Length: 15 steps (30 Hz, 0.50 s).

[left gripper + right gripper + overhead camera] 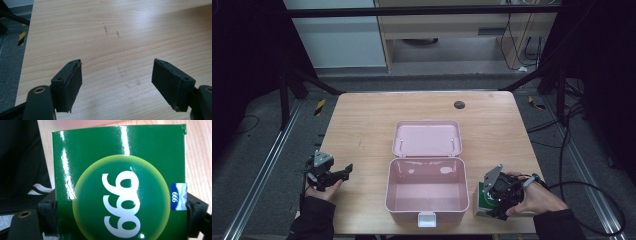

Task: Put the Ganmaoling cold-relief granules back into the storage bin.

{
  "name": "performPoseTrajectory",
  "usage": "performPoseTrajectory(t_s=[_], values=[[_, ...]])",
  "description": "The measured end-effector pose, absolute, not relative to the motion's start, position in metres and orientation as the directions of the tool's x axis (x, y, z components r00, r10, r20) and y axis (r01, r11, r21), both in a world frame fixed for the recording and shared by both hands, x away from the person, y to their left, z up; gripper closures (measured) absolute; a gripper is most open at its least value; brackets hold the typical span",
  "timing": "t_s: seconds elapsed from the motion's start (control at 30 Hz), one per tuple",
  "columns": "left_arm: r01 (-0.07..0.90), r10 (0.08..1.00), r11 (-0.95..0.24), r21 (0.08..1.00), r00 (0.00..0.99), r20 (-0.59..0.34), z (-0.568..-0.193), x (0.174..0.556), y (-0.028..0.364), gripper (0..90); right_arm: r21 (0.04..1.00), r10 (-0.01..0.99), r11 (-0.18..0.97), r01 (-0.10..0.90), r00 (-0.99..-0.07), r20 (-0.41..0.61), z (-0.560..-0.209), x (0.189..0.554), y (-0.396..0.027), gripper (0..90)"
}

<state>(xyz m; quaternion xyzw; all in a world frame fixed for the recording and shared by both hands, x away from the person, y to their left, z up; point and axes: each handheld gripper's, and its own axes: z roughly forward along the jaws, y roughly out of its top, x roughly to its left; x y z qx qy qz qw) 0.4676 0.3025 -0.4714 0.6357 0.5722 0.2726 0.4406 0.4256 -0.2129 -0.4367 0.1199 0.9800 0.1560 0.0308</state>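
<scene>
A pink plastic box (427, 192) lies with its lid (427, 138) thrown back in the middle of the wooden table (362, 125). To its right, near the front edge, a small green carton (482, 201) stands on the table with my right gripper (498, 200) shut on it. The right gripper view has the glossy green carton (120, 182) with a round yellow-edged logo and white numerals, pinched on both sides by the black jaws. At the table's front left, my left gripper (343, 172) is open, and bare wood lies between its pads (72, 85).
A dark round grommet (459, 104) sits in the tabletop at the back. Black frame bars and cables run around the table on the grey floor. A person's dark sleeves come in at both bottom corners.
</scene>
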Motion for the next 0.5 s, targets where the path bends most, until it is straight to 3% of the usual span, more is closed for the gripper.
performPoseTrajectory(t_s=[0.5], values=[[0.492, 0.968, 0.039, 0.870, 0.197, -0.155, -0.472, 0.468, 0.302, 23.6, 0.393, 0.273, 0.892, 0.226, -0.960, -0.068, -0.399, 0.425, -0.225, 15.5]])
